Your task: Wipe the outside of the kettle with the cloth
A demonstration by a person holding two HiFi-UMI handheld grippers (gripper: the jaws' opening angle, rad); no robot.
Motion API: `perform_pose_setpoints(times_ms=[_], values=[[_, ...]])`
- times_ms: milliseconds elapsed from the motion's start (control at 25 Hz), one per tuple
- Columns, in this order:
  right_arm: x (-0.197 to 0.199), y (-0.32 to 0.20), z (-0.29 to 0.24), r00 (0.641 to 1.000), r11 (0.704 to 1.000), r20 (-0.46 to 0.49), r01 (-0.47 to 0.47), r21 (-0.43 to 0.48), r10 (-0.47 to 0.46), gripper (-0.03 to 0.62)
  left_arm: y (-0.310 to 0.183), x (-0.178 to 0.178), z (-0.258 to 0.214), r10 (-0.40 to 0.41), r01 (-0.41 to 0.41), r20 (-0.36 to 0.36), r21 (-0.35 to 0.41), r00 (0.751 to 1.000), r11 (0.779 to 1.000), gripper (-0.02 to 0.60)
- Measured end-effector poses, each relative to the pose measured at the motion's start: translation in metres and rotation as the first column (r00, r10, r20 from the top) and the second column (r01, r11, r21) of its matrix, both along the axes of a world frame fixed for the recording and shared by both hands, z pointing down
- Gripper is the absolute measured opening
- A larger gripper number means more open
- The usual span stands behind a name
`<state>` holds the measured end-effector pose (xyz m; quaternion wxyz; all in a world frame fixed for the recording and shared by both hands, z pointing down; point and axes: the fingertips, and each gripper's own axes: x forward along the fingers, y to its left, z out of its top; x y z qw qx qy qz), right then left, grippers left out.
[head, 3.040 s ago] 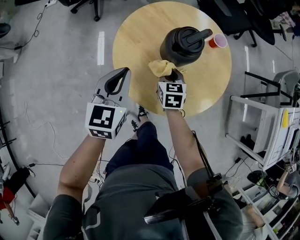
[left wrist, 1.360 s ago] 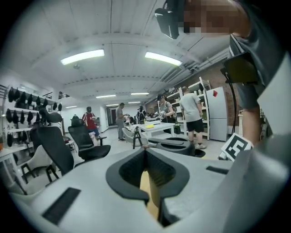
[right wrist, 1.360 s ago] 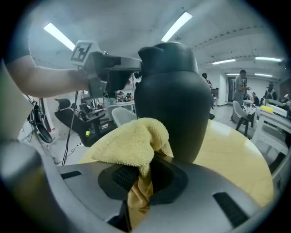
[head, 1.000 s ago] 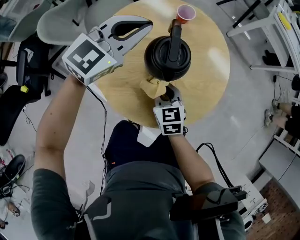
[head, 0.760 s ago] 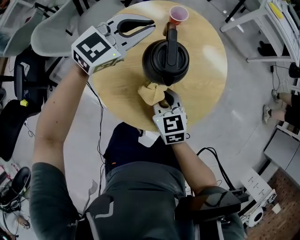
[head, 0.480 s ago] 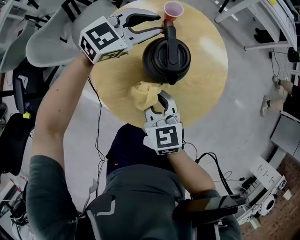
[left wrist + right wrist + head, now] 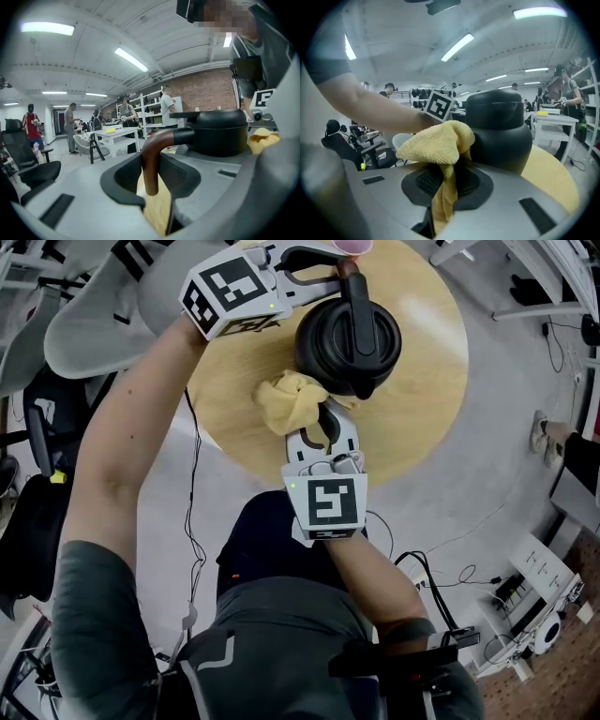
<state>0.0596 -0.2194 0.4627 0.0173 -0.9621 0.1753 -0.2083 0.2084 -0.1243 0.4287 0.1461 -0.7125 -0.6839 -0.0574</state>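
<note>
L hand-held gripper (image 7: 328,266) now round kettle handle (image 7: 359,313), jaws closing

Steep overhead, two close kettle (image 7: 347,338) views

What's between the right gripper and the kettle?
The cloth, clamped in the right gripper and bunched up at the kettle. It shows in the head view and the right gripper view.
</note>
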Motion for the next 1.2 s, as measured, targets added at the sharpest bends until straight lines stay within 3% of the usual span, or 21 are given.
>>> perform_pose_setpoints(times_ms=[80, 200, 320, 520, 640, 880, 1040, 1200], values=[[-0.004, 0.006, 0.004, 0.999, 1.000, 0.035, -0.011, 0.009, 0.010, 0.064, -0.002, 0.001, -0.001, -0.015, 0.015, 0.008, -0.001, 1.000, 1.000, 0.112], [-0.003, 0.012, 0.004, 1.000, 1.000, -0.020, -0.007, 0.009, 0.007, 0.063, -0.011, 0.003, -0.001, -0.058, 0.058, 0.004, 0.017, 0.998, 0.998, 0.110], [-0.010, 0.011, 0.010, 1.000, 1.000, -0.004, 0.002, -0.013, -0.002, 0.063, -0.035, 0.001, 0.001, -0.119, 0.119, -0.003, 0.045, 0.993, 0.992, 0.109], [-0.013, 0.037, 0.023, 1.000, 1.000, 0.021, -0.008, -0.012, 0.008, 0.063, -0.058, -0.003, -0.004, -0.262, 0.261, 0.008, 0.070, 0.965, 0.963, 0.109], [-0.015, 0.058, 0.043, 0.996, 0.999, 0.080, -0.028, -0.016, 0.029, 0.063, -0.074, -0.010, -0.005, -0.377, 0.375, 0.016, 0.072, 0.926, 0.924, 0.109], [-0.007, 0.087, 0.082, 0.979, 0.999, 0.201, -0.017, -0.032, 0.023, 0.063, -0.107, -0.032, -0.006, -0.573, 0.568, 0.043, 0.096, 0.818, 0.818, 0.110], [0.002, 0.098, 0.105, 0.956, 0.998, 0.293, 0.031, -0.046, -0.016, 0.063, -0.122, -0.047, -0.007, -0.658, 0.648, 0.070, 0.120, 0.750, 0.752, 0.114], [0.009, 0.098, 0.102, 0.954, 0.996, 0.294, 0.076, -0.045, -0.060, 0.063, -0.137, -0.060, -0.007, -0.720, 0.706, 0.095, 0.147, 0.687, 0.693, 0.115]])
